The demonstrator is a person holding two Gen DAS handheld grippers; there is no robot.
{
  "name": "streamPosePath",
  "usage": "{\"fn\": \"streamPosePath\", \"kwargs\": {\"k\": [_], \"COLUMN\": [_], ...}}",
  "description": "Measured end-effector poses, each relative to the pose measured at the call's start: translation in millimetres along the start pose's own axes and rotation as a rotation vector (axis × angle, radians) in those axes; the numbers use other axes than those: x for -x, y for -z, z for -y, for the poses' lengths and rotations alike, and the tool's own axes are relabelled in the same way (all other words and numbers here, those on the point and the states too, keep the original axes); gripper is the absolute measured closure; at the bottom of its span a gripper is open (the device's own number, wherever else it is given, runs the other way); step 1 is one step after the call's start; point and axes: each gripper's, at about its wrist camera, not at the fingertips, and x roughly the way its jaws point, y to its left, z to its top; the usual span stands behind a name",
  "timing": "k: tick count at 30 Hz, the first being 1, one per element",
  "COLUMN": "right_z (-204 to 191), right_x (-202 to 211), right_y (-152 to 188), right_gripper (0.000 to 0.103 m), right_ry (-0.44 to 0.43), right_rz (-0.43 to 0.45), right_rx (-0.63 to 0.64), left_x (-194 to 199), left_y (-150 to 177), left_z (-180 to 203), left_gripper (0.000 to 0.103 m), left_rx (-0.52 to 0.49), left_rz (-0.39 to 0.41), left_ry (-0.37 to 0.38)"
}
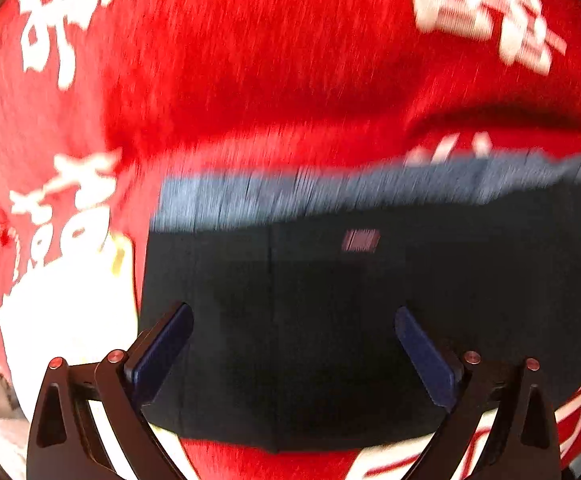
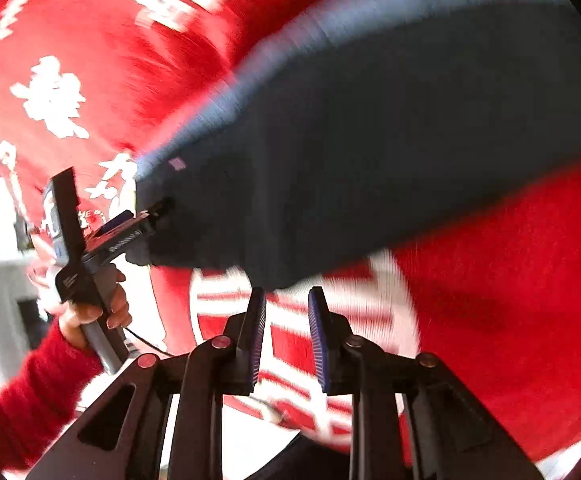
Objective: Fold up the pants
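The dark navy pants (image 1: pixel 330 276) lie folded on the red cloth, with a paler blue band along their far edge and a small pink label (image 1: pixel 360 240). My left gripper (image 1: pixel 294 328) hangs over them, open wide, and nothing sits between its blue pads. In the right wrist view the pants (image 2: pixel 370 152) stretch from the upper right to the left. My right gripper (image 2: pixel 286 320) is just below their near edge. Its jaws stand a narrow gap apart, open, with only striped cloth showing between them. At the pants' left end is the left gripper (image 2: pixel 152 220).
A red cloth with white characters (image 1: pixel 250 60) covers the surface on all sides of the pants (image 2: pixel 510 300). A hand (image 2: pixel 102 312) in a red sleeve (image 2: pixel 30 392) holds the left gripper's handle. A bright white patch (image 1: pixel 62 320) lies left of the pants.
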Motion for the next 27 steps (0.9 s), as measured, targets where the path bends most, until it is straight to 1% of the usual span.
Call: {"fn": "streamPosePath", "kwargs": {"k": [1, 2, 5, 6, 7, 8, 9, 10, 11, 13, 16, 17, 19, 20, 21, 23, 25, 26, 27], "right_z": [-9, -12, -15, -14, -13, -9, -6, -6, -8, -14, -17, -15, -7, -2, 6, 24, 38, 46, 51], "right_x": [6, 7, -9, -19, -31, -44, -58, -63, -63, -65, -63, -59, -48, -41, -36, -22, -5, 7, 15], "right_y": [-17, -30, -80, -95, -106, -116, -123, -128, -130, -134, -135, -133, -120, -113, -102, -90, -79, -70, -63], "right_gripper": [0.078, 0.078, 0.078, 0.078, 0.078, 0.078, 0.078, 0.078, 0.077, 0.077, 0.077, 0.075, 0.068, 0.063, 0.062, 0.062, 0.058, 0.053, 0.051], "right_ry": [0.024, 0.035, 0.081, 0.095, 0.12, 0.153, 0.175, 0.17, 0.17, 0.19, 0.183, 0.184, 0.197, 0.217, 0.228, 0.221, 0.209, 0.206, 0.208], "right_rz": [0.043, 0.063, 0.099, 0.096, 0.082, 0.049, 0.02, 0.033, 0.052, 0.047, 0.031, 0.023, 0.018, 0.026, 0.03, 0.034, 0.045, 0.059, 0.067], "right_rx": [0.044, 0.061, 0.077, 0.08, 0.083, 0.075, 0.058, 0.065, 0.087, 0.114, 0.097, 0.093, 0.099, 0.107, 0.107, 0.074, 0.034, 0.02, 0.012], "left_x": [-1, -4, -29, -41, -51, -57, -59, -61, -62, -64, -62, -60, -58, -58, -58, -53, -43, -34, -27], "left_y": [-10, -20, -46, -50, -51, -50, -49, -50, -51, -55, -61, -62, -62, -60, -58, -54, -46, -43, -40], "left_z": [2, 3, 5, 2, -2, -8, -17, -25, -28, -36, -46, -49, -58, -62, -66, -69, -65, -59, -53], "left_gripper": [0.001, 0.001, 0.001, 0.001, 0.0, 0.0, 0.0, 0.0, 0.0, 0.0, 0.0, 0.0, 0.0, 0.0, 0.0, 0.0, 0.0, 0.0, 0.0], "left_rx": [0.004, 0.012, 0.033, 0.037, 0.045, 0.062, 0.092, 0.098, 0.093, 0.087, 0.118, 0.134, 0.166, 0.176, 0.184, 0.194, 0.187, 0.175, 0.167], "left_rz": [0.013, 0.019, -0.01, -0.024, -0.039, -0.041, -0.026, -0.023, -0.022, -0.022, -0.04, -0.044, -0.055, -0.061, -0.071, -0.087, -0.096, -0.092, -0.089], "left_ry": [0.006, 0.005, -0.026, -0.061, -0.077, -0.056, -0.032, -0.041, -0.049, -0.054, -0.078, -0.085, -0.095, -0.103, -0.112, -0.125, -0.142, -0.133, -0.119]}}
